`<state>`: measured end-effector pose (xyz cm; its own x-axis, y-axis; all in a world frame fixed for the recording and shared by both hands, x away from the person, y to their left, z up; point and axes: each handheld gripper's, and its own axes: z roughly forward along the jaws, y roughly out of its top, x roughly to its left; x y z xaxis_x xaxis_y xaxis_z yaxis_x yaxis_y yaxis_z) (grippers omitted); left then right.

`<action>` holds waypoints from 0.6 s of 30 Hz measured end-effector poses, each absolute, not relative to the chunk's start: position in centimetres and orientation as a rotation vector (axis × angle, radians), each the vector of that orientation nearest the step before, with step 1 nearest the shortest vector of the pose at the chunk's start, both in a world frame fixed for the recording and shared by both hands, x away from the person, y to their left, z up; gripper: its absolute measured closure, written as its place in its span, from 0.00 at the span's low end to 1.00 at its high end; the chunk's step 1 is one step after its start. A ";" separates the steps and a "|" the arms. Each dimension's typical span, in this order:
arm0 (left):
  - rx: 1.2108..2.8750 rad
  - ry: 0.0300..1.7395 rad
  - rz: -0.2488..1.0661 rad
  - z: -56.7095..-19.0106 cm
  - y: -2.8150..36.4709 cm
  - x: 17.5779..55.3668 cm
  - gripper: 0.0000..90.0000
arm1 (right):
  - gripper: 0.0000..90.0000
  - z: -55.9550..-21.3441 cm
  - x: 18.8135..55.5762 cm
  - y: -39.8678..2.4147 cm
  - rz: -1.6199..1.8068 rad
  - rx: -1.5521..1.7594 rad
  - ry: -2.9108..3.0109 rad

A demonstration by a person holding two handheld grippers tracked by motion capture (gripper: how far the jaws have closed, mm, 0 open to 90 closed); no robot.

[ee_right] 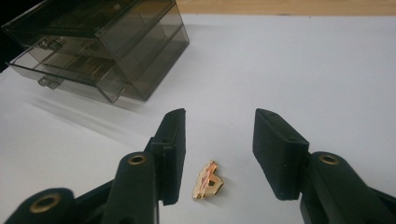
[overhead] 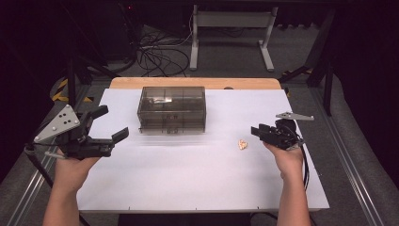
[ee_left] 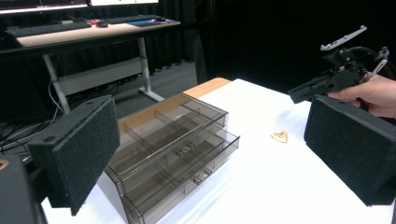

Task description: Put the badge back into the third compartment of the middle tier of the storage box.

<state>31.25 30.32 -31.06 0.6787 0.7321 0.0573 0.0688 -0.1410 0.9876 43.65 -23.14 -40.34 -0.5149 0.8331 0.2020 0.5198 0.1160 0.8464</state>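
A smoky see-through drawer box (overhead: 171,109) stands at the back middle of the white table top (overhead: 188,179), with its two drawers (ee_left: 187,161) closed. A small gold-coloured piece (overhead: 242,144) lies flat to the right of it. My right gripper (ee_right: 219,126) is low over the table and open. The gold piece (ee_right: 209,179) lies between its jaws, nearer the left one, and touches neither pad. My left gripper (overhead: 112,122) is held at the left of the table, open wide and empty, pointing towards the box (ee_left: 173,144). The right gripper (ee_left: 299,93) shows beyond the gold piece (ee_left: 280,136).
The table's wooden back edge (overhead: 188,83) runs behind the box. On the floor beyond it are a white desk frame (overhead: 230,19) and loose cables (overhead: 160,56). Bare white surface spreads in front of the box and between my two hands.
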 end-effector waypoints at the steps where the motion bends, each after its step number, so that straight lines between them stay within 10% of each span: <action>1: 1.632 0.665 0.655 -31.1 30.3 31.3 0.05 | 0.62 -40.5 43.7 -23.1 1.352 1.328 2.084; 18: 1.641 0.667 0.646 -31.2 30.2 31.4 0.05 | 0.71 -42.5 44.9 -22.7 1.299 1.430 2.185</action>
